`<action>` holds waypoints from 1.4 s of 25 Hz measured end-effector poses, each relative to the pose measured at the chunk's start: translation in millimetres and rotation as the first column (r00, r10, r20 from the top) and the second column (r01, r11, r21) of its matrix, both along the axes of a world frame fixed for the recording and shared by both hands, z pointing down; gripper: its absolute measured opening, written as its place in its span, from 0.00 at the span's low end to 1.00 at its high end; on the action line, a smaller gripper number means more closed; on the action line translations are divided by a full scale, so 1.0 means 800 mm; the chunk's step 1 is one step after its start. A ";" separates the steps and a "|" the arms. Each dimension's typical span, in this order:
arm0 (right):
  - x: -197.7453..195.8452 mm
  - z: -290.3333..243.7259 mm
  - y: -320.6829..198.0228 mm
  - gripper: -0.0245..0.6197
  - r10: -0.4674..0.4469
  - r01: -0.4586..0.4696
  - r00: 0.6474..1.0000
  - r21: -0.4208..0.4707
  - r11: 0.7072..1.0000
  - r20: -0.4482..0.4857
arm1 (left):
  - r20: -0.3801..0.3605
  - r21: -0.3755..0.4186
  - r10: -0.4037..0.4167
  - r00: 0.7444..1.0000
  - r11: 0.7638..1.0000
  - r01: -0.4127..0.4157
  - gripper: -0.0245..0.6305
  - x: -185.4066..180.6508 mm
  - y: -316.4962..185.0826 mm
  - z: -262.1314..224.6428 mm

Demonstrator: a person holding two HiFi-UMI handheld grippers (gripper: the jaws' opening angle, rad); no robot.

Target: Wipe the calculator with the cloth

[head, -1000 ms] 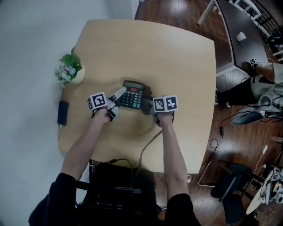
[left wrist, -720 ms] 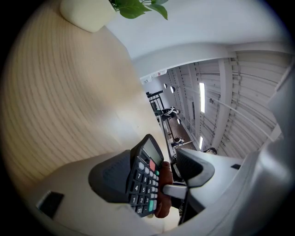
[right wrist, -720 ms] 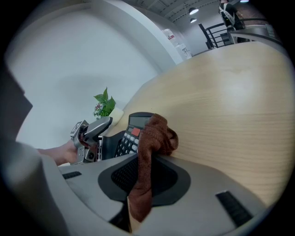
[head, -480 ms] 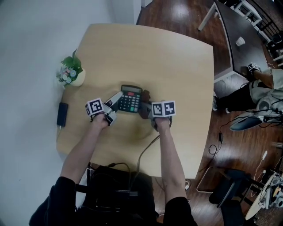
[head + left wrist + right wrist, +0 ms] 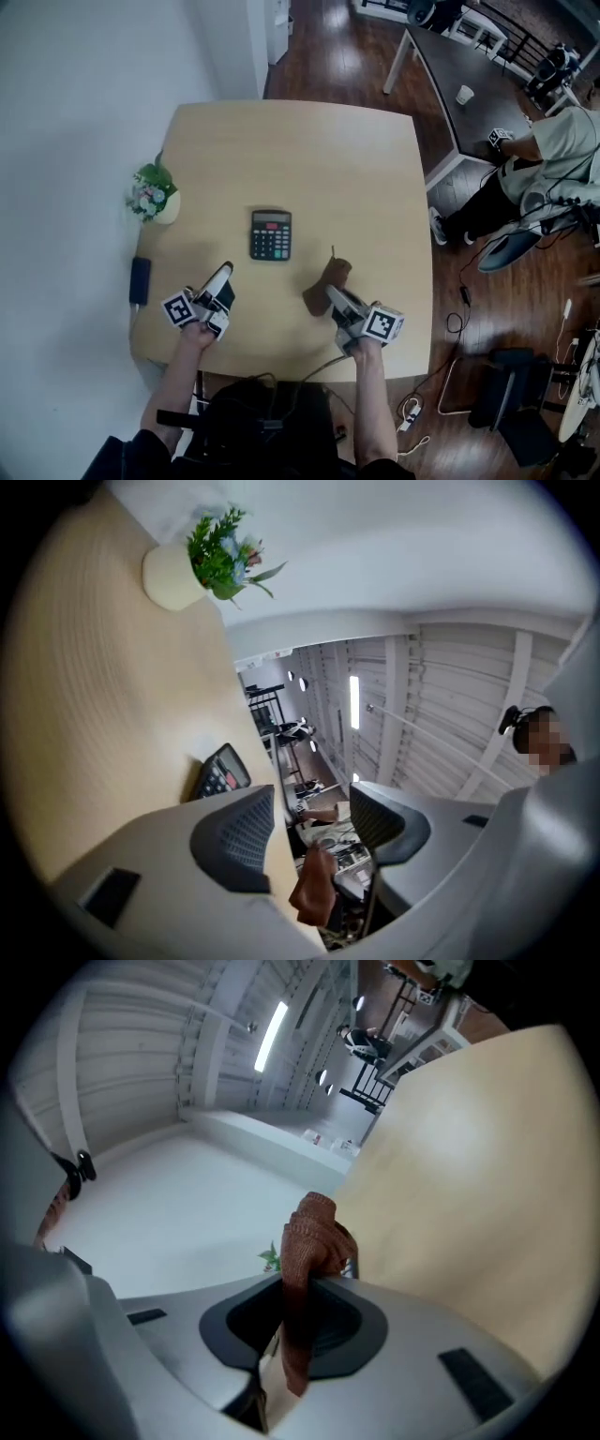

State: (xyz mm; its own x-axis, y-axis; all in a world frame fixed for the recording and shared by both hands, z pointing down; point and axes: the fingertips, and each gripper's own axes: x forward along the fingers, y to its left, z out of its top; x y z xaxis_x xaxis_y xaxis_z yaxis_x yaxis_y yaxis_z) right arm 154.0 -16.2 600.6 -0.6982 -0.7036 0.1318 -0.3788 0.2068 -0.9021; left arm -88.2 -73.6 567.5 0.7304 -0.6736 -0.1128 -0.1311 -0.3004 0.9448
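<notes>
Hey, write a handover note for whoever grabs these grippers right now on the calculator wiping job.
Left gripper: open, empty; jaws just closed a little.
Right gripper: shut on the brown cloth.
Calculator: lying on the table, nothing touching it.
Done: cloth was at the calculator a second ago; both grippers have since pulled back.
Left: cleanliness can't be judged; wipe again if needed.

Your calculator [image 5: 271, 234] is lying flat, keys up, around the middle of the table [image 5: 375, 169]. It has a dark body, a little screen at the far end and a few red keys just under it. Your cloth [image 5: 327, 286], brown and knitted, is bunched up and pinched in your right gripper [image 5: 335, 298], off to the right, not touching the calculator.
</notes>
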 end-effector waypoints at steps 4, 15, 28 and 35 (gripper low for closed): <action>-0.027 -0.046 0.100 0.14 0.116 -0.123 0.975 0.025 0.992 0.189 | -0.149 0.123 0.034 0.988 0.992 -0.016 0.33 -0.025 0.075 -0.068; -0.145 -0.207 0.234 0.14 0.092 -0.172 0.954 0.271 0.947 0.284 | -0.276 0.351 0.190 0.942 0.932 -0.085 0.22 -0.070 0.245 -0.181; -0.170 -0.254 0.277 0.13 -0.041 -0.068 0.951 0.340 0.938 0.306 | -0.264 0.379 0.178 0.948 0.923 -0.068 0.17 -0.055 0.306 -0.221; -0.102 -0.229 0.311 0.13 -0.012 -0.050 0.983 0.328 0.944 0.183 | -0.298 0.373 0.223 0.928 0.922 -0.102 0.17 0.017 0.329 -0.229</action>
State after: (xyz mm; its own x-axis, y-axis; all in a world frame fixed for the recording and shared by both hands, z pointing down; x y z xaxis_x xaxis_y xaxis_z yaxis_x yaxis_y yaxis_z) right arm 72.1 232.6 417.3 -0.6747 -0.6994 -0.2358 -0.2237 0.4982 -0.8377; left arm -74.5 189.4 384.6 0.7064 -0.4224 -0.5679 0.2471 -0.6047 0.7572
